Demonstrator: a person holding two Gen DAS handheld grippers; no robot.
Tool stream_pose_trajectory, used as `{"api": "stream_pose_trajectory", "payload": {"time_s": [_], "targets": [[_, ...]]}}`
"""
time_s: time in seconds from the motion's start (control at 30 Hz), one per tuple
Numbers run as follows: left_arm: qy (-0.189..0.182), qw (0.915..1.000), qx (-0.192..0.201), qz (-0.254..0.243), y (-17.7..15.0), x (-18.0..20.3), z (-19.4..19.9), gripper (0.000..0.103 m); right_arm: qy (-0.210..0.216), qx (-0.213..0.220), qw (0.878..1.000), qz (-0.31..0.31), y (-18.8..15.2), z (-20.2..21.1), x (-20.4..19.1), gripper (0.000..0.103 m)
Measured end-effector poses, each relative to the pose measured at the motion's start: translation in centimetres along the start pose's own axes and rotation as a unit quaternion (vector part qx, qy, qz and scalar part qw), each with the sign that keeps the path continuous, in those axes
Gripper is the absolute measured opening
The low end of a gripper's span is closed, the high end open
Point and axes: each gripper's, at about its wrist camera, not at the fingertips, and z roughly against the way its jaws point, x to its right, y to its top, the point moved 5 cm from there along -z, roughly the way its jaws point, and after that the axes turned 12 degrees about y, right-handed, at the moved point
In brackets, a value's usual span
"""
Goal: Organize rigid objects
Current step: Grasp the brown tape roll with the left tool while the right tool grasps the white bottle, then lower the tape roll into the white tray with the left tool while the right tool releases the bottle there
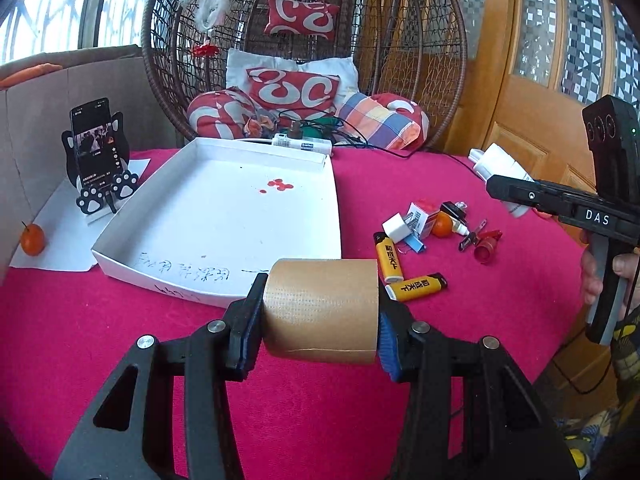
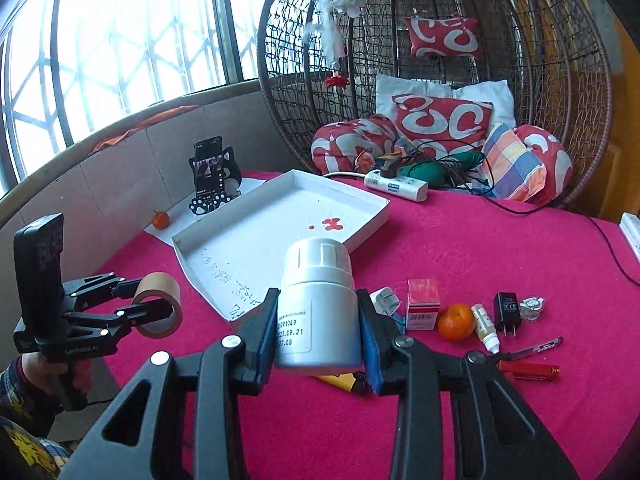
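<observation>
Both loads look bound for the white tray (image 1: pixel 224 204), which sits bare on the pink-covered bench (image 1: pixel 320 400). The left hand-held gripper (image 1: pixel 320 320) is clamped across the flat sides of a brown tape roll (image 1: pixel 320 308), held in the air just in front of the tray's near rim; the right hand-held gripper (image 2: pixel 318 340) grips a white bottle (image 2: pixel 316 312) by its body, cap pointing toward the tray, also aloft. To do this well, I would carry each one over the rim before lowering, since the tray wall is low and thin and a nudge could slide the whole tray. Set the roll down flat, or it may roll off on its edge. Place the bottle in a separate corner, keeping the two hand-held grippers apart so they do not collide. The lighters (image 1: pixel 390 258), orange (image 2: pixel 456 322) and other small items wait to the right.
</observation>
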Motion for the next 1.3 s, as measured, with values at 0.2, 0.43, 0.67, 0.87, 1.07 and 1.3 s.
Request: {"api": "stream_pose_trajectory", "payload": {"time_s": [0.2,0.43,0.67,0.87,1.07,1.3], "targets": [[0.005,1.0,0.003,0.004,0.4,-0.7,-0.2,0.047,-0.001,0.005,1.0,-0.004,0.7,-0.4,0.0,0.036],[0.011,0.9999,0.006,0.01,1.6,-1.8,-0.9,0.047,0.002,0.006,1.0,-0.016,1.6,-1.3,0.1,0.036],[0.014,0.9996,0.003,0.025,2.9,-2.9,-2.2,0.047,0.011,0.003,1.0,-0.025,3.0,-2.8,-0.3,0.036],[0.015,0.9986,-0.006,0.051,4.3,-4.1,-4.6,0.047,0.025,-0.012,0.999,-0.034,3.8,-5.3,-0.8,0.036],[0.043,0.9953,-0.015,0.086,6.5,-6.5,-8.5,0.047,0.047,-0.038,0.996,-0.071,4.2,-9.7,-0.5,0.036],[0.063,0.9894,-0.043,0.124,7.4,-8.1,-12.4,0.048,0.034,-0.06,0.994,-0.087,3.9,-15.1,-0.3,0.036]]}}
